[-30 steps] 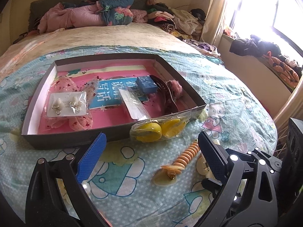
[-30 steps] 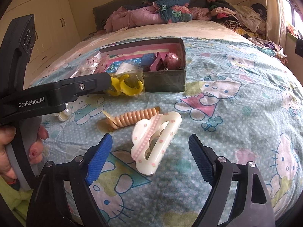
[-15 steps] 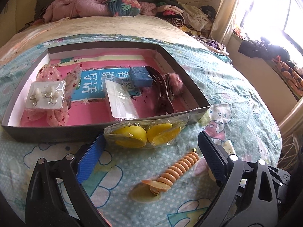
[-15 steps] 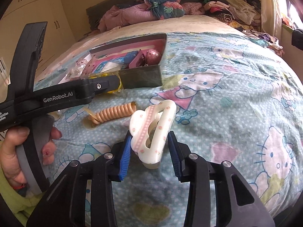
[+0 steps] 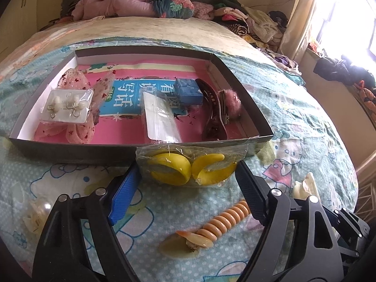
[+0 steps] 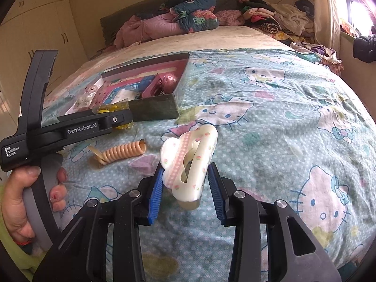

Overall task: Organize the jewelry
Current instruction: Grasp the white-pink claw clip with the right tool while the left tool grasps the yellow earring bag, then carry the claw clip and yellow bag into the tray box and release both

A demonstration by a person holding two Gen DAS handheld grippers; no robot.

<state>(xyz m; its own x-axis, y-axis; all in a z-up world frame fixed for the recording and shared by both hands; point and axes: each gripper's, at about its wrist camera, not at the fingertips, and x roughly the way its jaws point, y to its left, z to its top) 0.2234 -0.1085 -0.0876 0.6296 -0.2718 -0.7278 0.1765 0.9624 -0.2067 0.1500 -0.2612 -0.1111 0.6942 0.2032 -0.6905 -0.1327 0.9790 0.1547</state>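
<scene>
A dark shallow box [image 5: 77, 151] with a pink floor lies on the bed and holds earring cards, a blue box, a brown hair claw and a pink pompom clip. My left gripper [image 5: 188, 183] is open, its jaws on either side of a bagged pair of yellow hoops [image 5: 191, 166] lying against the box's front wall. An orange spiral hair tie [image 5: 223, 223] lies below it. My right gripper [image 6: 185, 185] is shut on a white flowered hair claw [image 6: 188, 157] and holds it above the bedspread. The box also shows in the right wrist view [image 6: 152, 111].
A clear hair claw [image 5: 35, 213] lies at the left on the Hello Kitty bedspread [image 6: 282, 117]. Folded bedding [image 5: 152, 2] and piled clothes [image 5: 253, 25] sit at the bed's head. A window ledge with clothes [image 5: 340, 72] is at the right.
My left gripper has moved forward until its jaws flank the yellow hoops bag. My right gripper closed on the white hair claw and lifted it off the bedspread.
</scene>
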